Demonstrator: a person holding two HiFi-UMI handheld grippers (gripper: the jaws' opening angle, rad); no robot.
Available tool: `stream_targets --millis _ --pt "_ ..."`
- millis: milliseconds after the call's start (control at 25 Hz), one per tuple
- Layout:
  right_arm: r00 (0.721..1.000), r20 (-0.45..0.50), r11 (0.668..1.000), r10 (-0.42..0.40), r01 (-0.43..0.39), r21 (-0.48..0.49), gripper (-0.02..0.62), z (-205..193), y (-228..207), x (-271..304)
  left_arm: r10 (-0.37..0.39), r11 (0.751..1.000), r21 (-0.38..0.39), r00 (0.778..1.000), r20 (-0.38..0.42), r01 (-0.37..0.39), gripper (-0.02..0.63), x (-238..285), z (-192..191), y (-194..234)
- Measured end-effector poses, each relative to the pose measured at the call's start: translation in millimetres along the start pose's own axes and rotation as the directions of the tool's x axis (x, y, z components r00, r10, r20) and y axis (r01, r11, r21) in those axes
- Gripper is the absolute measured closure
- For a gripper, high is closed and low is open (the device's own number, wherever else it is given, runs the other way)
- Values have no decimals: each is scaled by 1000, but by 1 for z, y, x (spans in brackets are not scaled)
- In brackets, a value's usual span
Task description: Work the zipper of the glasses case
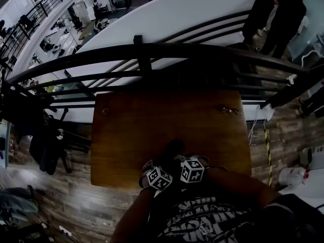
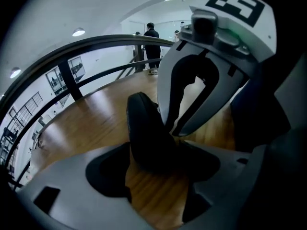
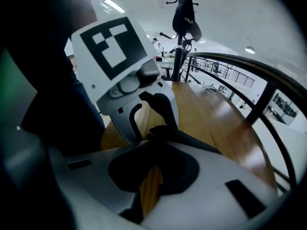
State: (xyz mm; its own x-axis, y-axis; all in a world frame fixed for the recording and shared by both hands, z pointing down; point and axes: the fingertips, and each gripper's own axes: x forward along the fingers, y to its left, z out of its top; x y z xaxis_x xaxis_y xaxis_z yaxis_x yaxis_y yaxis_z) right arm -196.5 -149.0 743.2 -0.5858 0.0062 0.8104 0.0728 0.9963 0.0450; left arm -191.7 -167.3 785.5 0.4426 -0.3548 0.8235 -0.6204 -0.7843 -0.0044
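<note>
A: How was the head view lit?
B: Dim and underexposed. The table (image 1: 152, 130) showed dull brown, and the corners were vignetted black.
A: And the gripper views?
B: Brighter. Ceiling lamps (image 2: 78, 32) lit from above, leaving glare streaks on the tabletop. Fisheye distortion bent the railing (image 2: 96, 40). The near glasses case (image 2: 146, 133) was soft, featureless black.

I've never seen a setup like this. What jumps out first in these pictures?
At the near edge of a wooden table, the left gripper stands open with a dark glasses case between its jaws. The right gripper is pinched shut on the case's edge. Both carry black-and-white marker cubes. A pair of glasses lies alone near the table's far right corner, with a dark curved railing just beyond.
</note>
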Motion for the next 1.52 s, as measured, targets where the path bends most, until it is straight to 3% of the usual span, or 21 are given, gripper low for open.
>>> stream_targets --millis 160,360,440,520,680,840,960,1080,1360,1520 --pt "999 40 999 -7 6 34 585 8 -9 -6 59 998 13 998 2 -59 299 7 5 11" --pt "997 60 994 -44 37 105 585 1 -23 -22 53 998 -21 998 36 -52 319 9 10 17" --pt "996 52 990 -72 65 121 585 -8 -32 -31 0 999 -43 999 53 2 322 9 10 17" --pt "995 17 991 -98 96 94 585 -20 -43 -39 -101 994 -38 992 71 104 322 4 8 11" --pt "992 -78 993 -96 90 -77 581 -44 -48 -44 -316 948 53 947 54 313 322 -7 -9 -12" --pt "988 -153 973 -34 -2 -230 421 -53 -36 -34 -385 922 65 922 37 382 322 -10 -13 -17" --pt "980 -200 948 -18 -47 -315 391 -54 -35 -17 -397 916 69 917 34 395 322 -10 -11 -17" --pt "974 -228 944 17 -90 -317 373 -52 -38 -3 -396 918 38 917 33 395 322 -11 -12 -15" --pt "974 -224 965 46 -101 -241 364 -46 -38 3 -247 968 44 969 10 247 316 -5 -7 -9" --pt "971 -232 966 60 -115 -230 364 -41 -35 9 -217 972 77 975 -50 221 314 13 -7 -7"
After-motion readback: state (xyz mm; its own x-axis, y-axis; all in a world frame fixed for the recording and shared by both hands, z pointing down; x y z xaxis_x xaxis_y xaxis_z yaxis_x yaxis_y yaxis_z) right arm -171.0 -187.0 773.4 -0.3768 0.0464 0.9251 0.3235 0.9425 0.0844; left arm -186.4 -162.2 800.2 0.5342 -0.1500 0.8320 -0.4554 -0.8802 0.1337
